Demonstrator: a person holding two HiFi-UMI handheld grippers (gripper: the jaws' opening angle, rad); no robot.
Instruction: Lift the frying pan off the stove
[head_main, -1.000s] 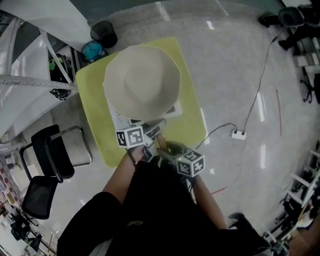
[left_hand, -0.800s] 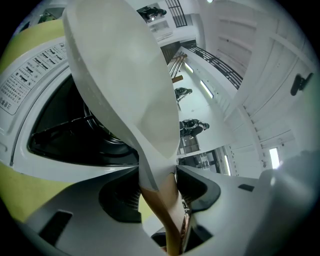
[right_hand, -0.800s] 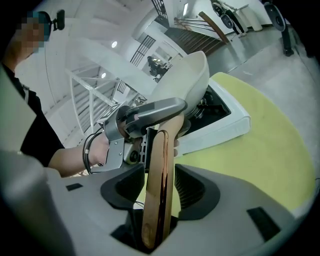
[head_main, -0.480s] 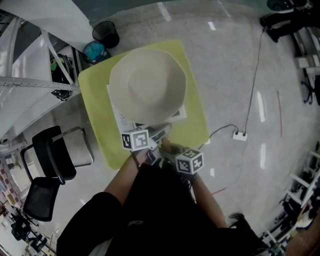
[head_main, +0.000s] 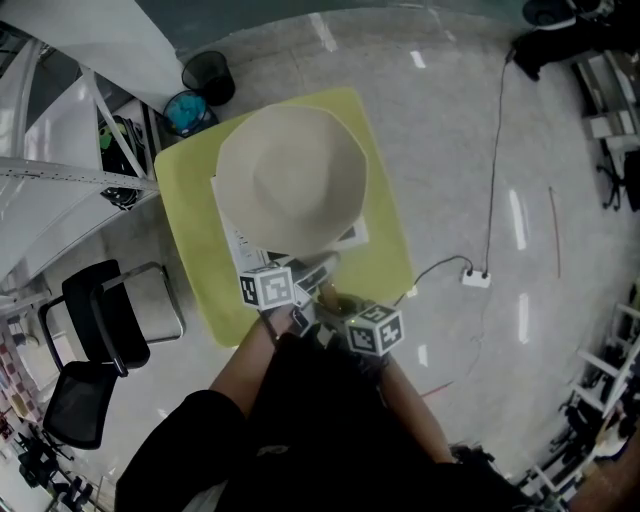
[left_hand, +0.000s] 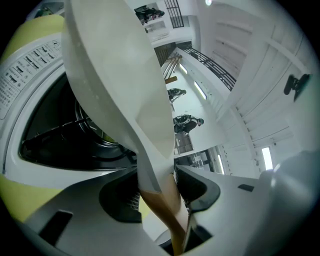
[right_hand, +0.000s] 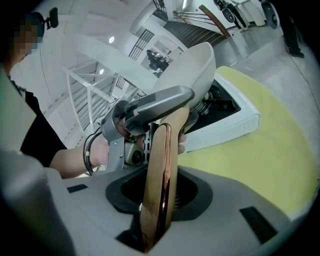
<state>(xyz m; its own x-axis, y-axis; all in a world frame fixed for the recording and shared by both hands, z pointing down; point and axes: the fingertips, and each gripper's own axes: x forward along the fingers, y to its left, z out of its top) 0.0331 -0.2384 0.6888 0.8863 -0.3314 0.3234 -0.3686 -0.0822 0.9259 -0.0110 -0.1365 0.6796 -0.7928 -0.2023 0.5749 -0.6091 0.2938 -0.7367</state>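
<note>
The cream frying pan (head_main: 290, 180) is tilted up over the white stove (head_main: 233, 243) and hides most of it. Its copper-brown handle (head_main: 326, 291) runs back toward me. My left gripper (head_main: 308, 274) is shut on the handle close to the pan; in the left gripper view the handle (left_hand: 162, 197) sits pinched between the jaws below the pan's underside (left_hand: 115, 75). My right gripper (head_main: 338, 303) is shut on the handle (right_hand: 160, 170) further back, just behind the left gripper (right_hand: 150, 107). The burner (left_hand: 87, 132) lies bare under the pan.
The stove stands on a yellow-green table (head_main: 190, 195). A black chair (head_main: 95, 320) is at the table's left, two bins (head_main: 207, 68) behind it, a white metal frame (head_main: 60, 170) at far left. A cable and power strip (head_main: 475, 272) lie on the floor to the right.
The right gripper has drawn in a little along the handle toward the left gripper. The pan stays raised over the stove, barely shifted.
</note>
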